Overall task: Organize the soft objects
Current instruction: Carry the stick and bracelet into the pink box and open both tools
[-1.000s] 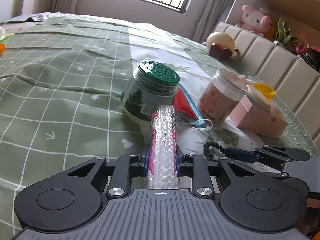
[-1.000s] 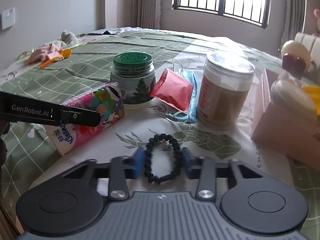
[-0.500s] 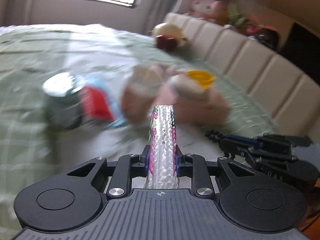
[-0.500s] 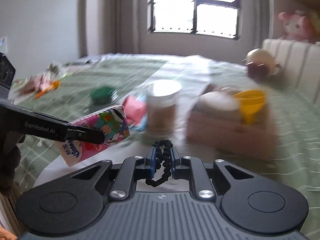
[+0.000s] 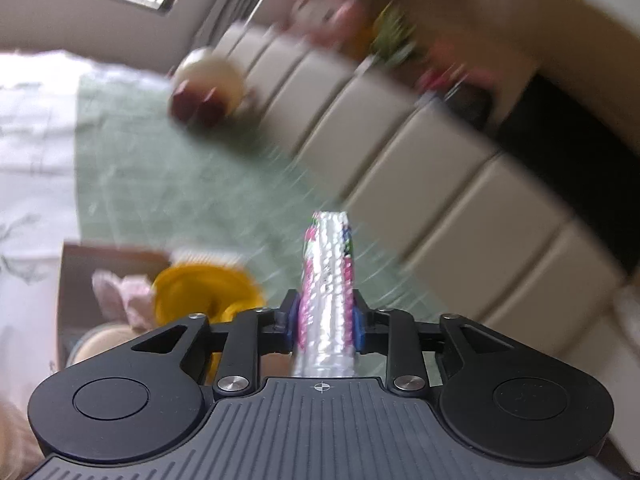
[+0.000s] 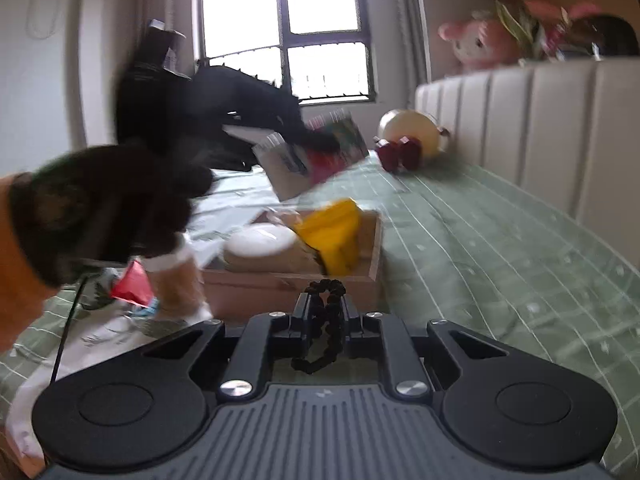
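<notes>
Left wrist view: background smeared by motion blur; the shelf items (image 5: pixel 360 20) above the headboard cannot be identified. The tissue pack's (image 5: pixel 326 292) lower end is hidden behind the gripper body. The pink box (image 5: pixel 68 280) is cut off by the gripper body, contents indistinct.

Right wrist view: the gloved hand (image 6: pixel 100 216) runs off the left edge. The jar (image 6: pixel 176 284) behind it is mostly covered. Print on the airborne pack is illegible.

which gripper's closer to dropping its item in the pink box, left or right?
Left, probably. Seen from the right wrist, the left gripper holds the tissue pack above the box, jaws opening. The right gripper, shut on the bracelet, sits short of it.
</notes>
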Available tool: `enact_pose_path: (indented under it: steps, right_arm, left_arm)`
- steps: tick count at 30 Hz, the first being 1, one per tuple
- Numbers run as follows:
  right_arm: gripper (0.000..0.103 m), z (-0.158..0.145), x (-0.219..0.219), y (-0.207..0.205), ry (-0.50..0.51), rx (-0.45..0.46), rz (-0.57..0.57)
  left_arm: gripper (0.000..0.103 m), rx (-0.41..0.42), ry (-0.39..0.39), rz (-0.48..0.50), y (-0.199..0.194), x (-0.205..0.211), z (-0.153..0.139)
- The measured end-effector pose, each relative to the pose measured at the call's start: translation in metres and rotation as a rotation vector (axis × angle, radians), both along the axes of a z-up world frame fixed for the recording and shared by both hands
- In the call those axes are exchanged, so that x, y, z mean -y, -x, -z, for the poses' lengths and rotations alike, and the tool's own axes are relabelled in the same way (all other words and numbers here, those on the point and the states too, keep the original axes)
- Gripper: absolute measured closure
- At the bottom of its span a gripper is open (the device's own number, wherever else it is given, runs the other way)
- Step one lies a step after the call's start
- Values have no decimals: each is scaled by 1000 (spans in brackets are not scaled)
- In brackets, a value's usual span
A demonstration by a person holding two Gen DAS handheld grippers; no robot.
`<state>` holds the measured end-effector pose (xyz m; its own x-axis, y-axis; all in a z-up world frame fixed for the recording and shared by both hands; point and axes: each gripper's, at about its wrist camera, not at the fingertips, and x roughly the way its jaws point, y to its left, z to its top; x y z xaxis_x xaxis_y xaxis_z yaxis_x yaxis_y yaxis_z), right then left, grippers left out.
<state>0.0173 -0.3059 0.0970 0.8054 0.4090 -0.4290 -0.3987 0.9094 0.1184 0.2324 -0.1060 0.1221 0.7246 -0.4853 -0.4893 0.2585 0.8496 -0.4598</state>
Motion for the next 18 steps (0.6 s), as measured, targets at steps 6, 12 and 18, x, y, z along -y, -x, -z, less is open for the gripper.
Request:
enact_pose_path:
  steps: [6, 12, 18]
  right_arm:
    - [88, 22, 16, -21, -17, -65, 29]
    - [88, 10, -2, -47, -47, -38, 11]
    - [88, -34, -47, -104, -66, 8, -33]
  left_arm:
    - [74, -100, -231, -67, -12, 13, 38]
    - [80, 4, -165, -111, 37, -21, 17]
    - [80, 57, -134, -84, 93, -37, 8]
